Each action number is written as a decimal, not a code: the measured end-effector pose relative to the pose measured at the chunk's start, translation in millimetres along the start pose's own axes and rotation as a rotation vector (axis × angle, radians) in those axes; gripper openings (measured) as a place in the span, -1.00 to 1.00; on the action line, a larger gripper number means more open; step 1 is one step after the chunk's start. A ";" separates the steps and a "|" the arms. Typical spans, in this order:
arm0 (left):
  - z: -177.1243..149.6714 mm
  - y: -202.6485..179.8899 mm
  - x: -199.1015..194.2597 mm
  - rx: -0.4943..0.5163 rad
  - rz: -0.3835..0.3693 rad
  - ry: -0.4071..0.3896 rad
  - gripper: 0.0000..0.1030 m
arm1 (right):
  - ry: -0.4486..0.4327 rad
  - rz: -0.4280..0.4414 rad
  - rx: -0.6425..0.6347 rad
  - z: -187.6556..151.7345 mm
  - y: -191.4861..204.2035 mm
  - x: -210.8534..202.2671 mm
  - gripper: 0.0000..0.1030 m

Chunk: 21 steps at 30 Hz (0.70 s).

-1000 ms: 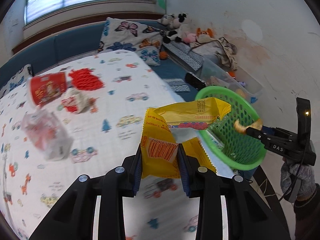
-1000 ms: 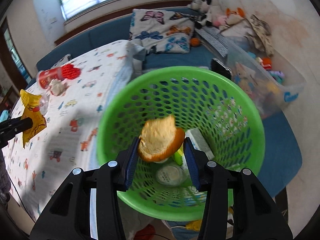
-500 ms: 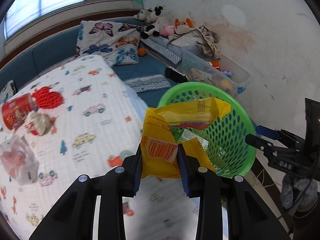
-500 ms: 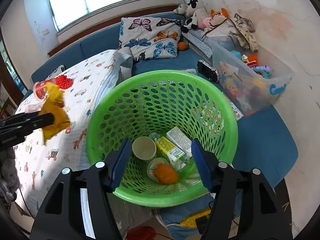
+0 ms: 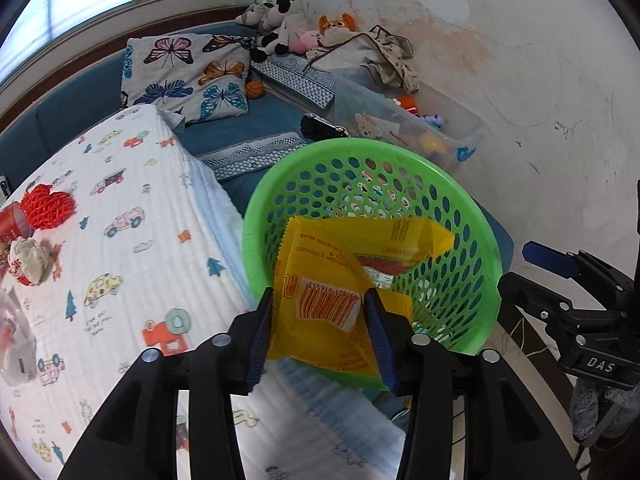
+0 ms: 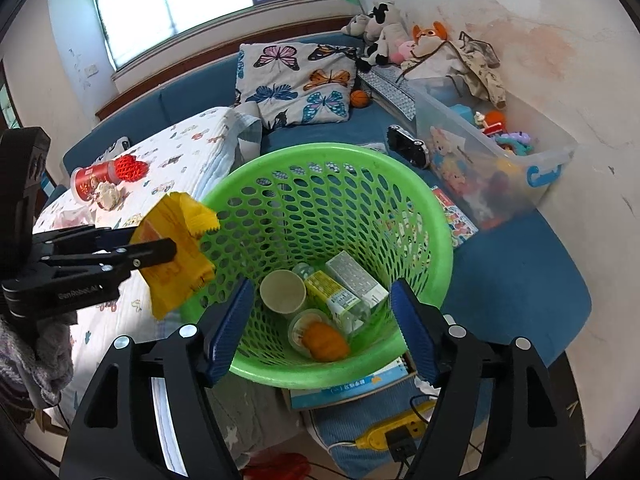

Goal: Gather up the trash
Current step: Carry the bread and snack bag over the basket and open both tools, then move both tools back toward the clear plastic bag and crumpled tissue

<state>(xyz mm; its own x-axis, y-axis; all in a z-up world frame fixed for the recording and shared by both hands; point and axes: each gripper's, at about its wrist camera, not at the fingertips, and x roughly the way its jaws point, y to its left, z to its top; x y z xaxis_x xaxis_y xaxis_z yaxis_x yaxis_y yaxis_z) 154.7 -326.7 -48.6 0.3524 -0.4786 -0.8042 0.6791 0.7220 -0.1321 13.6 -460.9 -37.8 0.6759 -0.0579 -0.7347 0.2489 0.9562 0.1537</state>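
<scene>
Left claw (image 5: 318, 320): jaws opening, crinkled yellow foil snack wrapper (image 5: 340, 280) still between the pads, hanging over the near rim of the green perforated plastic basket (image 5: 472, 216). Right claw (image 6: 320, 332): opening wide, holding nothing, hovering above basket contents, orange peel (image 6: 324, 342) among them. Step: dropping the wrapper in. Next: releasing fully, then reaching for the crumpled paper (image 5: 30, 260) lying on the bed.

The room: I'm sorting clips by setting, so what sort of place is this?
Most likely a child's bedroom or playroom: a butterfly pillow, stuffed animals in the corner, and a clear toy bin beside the blue bench.
</scene>
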 end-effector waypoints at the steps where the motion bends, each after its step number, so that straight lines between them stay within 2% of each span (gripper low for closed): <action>1: 0.0 -1.5 1.6 0.002 -0.007 0.002 -0.15 | 0.000 0.000 0.001 -0.4 -0.7 -0.2 0.38; 13: -2.3 -9.3 4.4 0.007 -0.035 0.000 0.16 | -0.001 0.002 0.008 -2.6 -5.5 -1.9 0.38; 21: -6.4 -0.4 -11.9 -0.006 -0.016 -0.026 0.18 | -0.006 0.014 -0.005 -0.4 1.5 -6.8 0.38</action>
<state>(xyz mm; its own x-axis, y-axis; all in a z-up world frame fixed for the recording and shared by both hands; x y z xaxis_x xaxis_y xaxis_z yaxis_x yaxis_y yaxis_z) 146.1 -318.1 -42.7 0.3577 -0.5030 -0.7868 0.6813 0.7168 -0.1485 9.1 -459.0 -32.8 0.6836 -0.0466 -0.7284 0.2361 0.9584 0.1602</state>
